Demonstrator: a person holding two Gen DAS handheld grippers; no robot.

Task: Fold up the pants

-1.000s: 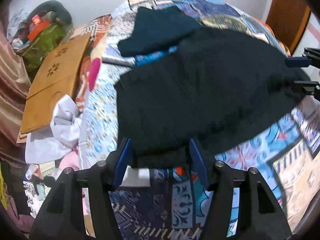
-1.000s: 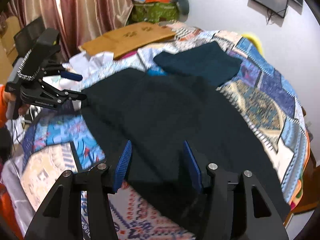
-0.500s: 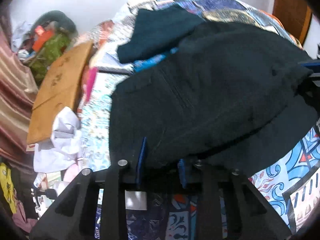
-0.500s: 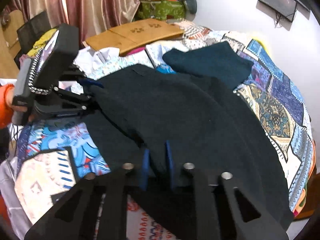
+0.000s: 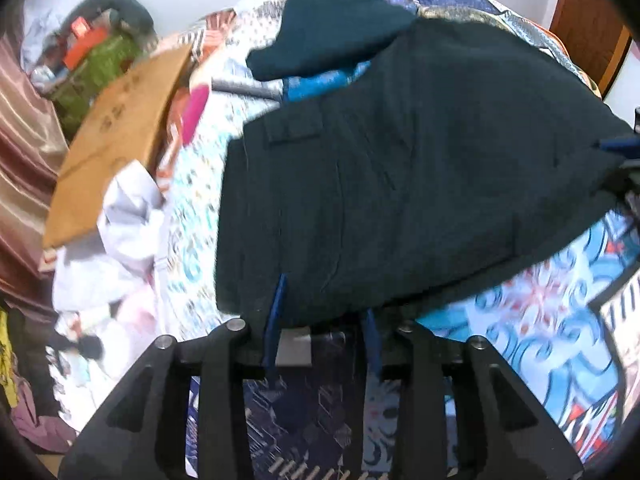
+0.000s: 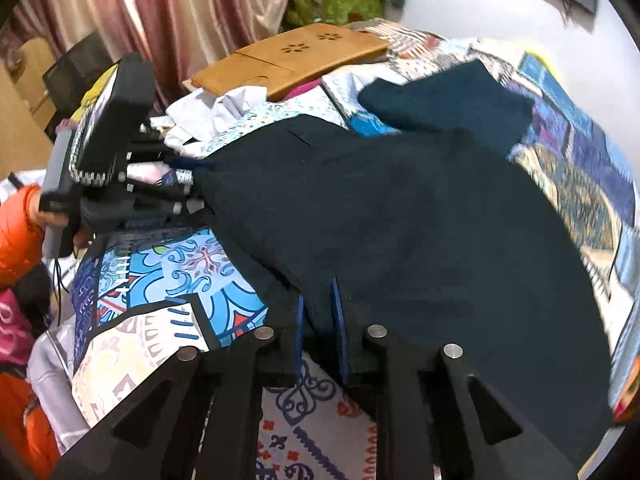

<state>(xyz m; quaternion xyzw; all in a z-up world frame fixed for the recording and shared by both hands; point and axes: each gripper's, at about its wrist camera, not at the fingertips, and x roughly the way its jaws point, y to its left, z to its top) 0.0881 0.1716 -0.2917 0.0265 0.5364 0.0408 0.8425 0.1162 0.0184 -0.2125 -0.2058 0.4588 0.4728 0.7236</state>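
Observation:
Dark navy pants [image 5: 400, 168] lie across a patterned bedspread [image 5: 552, 312]; they also show in the right wrist view [image 6: 420, 220]. My left gripper [image 5: 322, 304] is shut on the near edge of the pants and holds it raised. My right gripper [image 6: 318, 304] is shut on another edge of the pants, lifted off the bed. The left gripper shows in the right wrist view [image 6: 192, 184] at the pants' far left edge. The right gripper's blue tip [image 5: 618, 145] shows at the right edge of the left wrist view.
A folded dark teal garment [image 5: 332, 32] lies further up the bed [image 6: 452, 100]. A wooden lap tray [image 6: 296, 56] and crumpled white cloth [image 6: 220, 108] sit at the bed's side. Curtains [image 6: 168, 12] and a cluttered green bag [image 6: 336, 4] stand behind.
Both grippers have closed from open onto the pants' edge and lifted it. The held edge has moved up and over the rest of the pants.

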